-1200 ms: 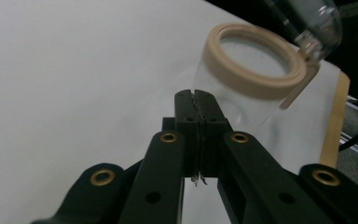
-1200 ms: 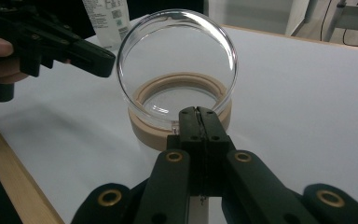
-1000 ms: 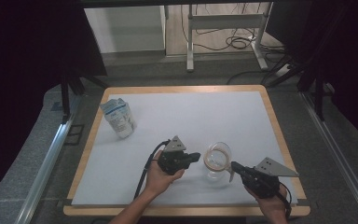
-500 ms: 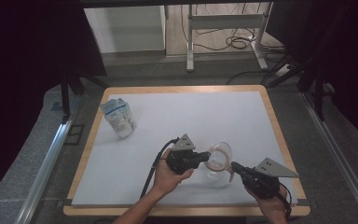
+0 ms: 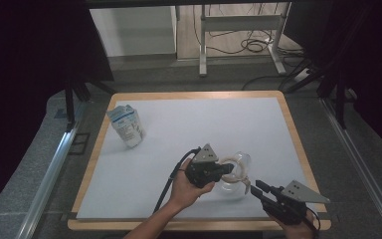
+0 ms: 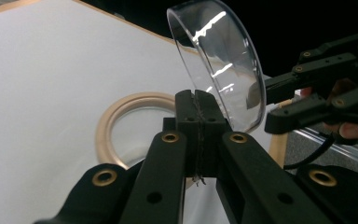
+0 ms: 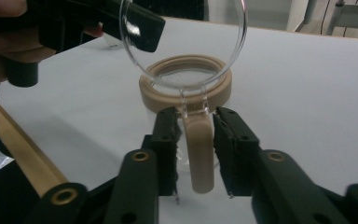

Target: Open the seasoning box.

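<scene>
The left tool (image 5: pixel 227 171), clamped on the clear hinged lid (image 6: pixel 223 65), has swung it up off the jar (image 7: pixel 186 86), whose handle (image 7: pixel 199 154) the right tool (image 7: pixel 195 140) now loosely straddles, its jaws just opened.

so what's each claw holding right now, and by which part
Left claw pinches the clear lid by its rim, lid tilted up. Right claw straddles the jar's beige handle, jaws just opened, not gripping.

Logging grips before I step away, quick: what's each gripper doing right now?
Left gripper: shut on the clear lid, which stands tilted up.
Right gripper: open, jaws just opened, either side of the jar's beige handle.
</scene>
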A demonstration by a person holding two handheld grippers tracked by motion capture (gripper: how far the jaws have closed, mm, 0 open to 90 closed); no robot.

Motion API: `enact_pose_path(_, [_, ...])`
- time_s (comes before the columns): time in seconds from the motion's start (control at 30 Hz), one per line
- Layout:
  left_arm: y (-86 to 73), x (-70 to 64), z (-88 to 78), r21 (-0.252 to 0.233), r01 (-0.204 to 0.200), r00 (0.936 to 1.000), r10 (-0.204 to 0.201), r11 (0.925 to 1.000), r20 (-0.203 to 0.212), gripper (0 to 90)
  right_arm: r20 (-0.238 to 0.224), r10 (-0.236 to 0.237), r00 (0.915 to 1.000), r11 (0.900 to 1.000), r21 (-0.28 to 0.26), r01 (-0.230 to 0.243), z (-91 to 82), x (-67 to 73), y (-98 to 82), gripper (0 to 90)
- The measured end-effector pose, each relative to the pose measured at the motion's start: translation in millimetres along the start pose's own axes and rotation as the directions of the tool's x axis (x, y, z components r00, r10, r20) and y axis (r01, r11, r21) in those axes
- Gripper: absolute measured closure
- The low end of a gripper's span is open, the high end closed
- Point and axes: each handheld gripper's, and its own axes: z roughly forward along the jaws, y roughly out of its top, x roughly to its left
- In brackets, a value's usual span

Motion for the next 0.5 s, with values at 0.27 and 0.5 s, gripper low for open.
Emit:
enact_pose_path(0.27, [7.1, -14.4, 9.8, 0.012, -0.032, 0.9993, 0.032, 0.9994, 0.021, 90.0, -0.004, 0.033, 0.9995, 0.999, 0.007, -0.033, -3.2, -2.7, -16.2, 55.5])
enact_pose_path(0.5, [7.1, -20.7, 10.9, 0.013, -0.051, 0.9983, 0.050, 0.9986, 0.030, 89.9, -0.019, 0.022, 0.9996, 1.000, 0.006, -0.022, -0.3, 3.4, -16.9, 53.2])
